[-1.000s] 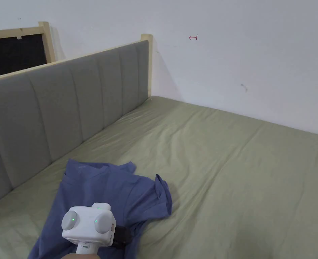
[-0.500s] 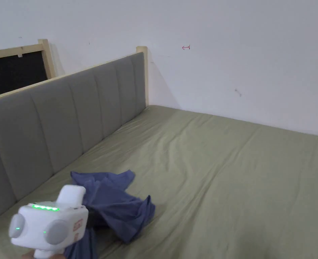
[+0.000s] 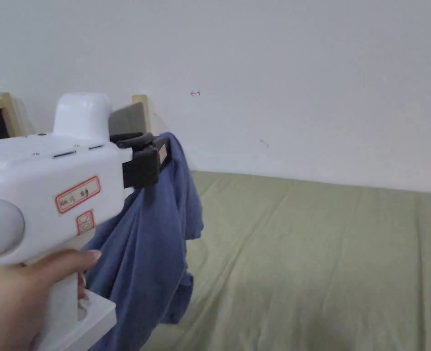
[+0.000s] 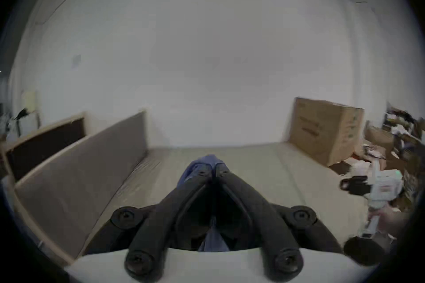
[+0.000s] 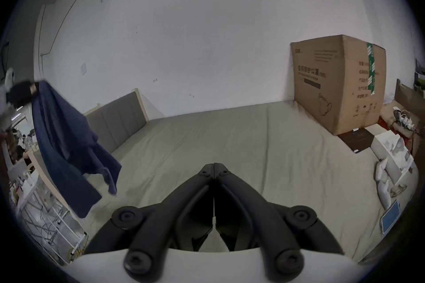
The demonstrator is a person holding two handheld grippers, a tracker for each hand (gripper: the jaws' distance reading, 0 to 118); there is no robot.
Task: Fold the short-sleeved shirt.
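Shirt is up off the bed now; a second ago the blue short-sleeved cotton shirt [image 3: 150, 247] lay crumpled on the olive-green bedsheet [image 3: 310, 256] with the left gripper low over it, half a second ago it was bunching up. Now the white handheld left gripper [image 3: 157, 151] is raised high, held by the person's left hand [image 3: 22, 297], with its black jaws pinching a bunched bit of fabric at the top of the shirt. In the left gripper view the jaw tips meet on blue cloth [image 4: 207, 164], some of it trailing down between the jaws. Shirt hangs straight down from the pinch, long axis vertical, loose edges and a sleeve at the bottom above the sheet, near the grey padded headboard [image 5: 117, 122]. The right gripper [image 5: 213, 167] is well apart from the shirt, low over the sheet, jaws pressed together on nothing. Farther off, a brown cardboard box [image 5: 338, 83] stands against the white wall [image 3: 301, 68].
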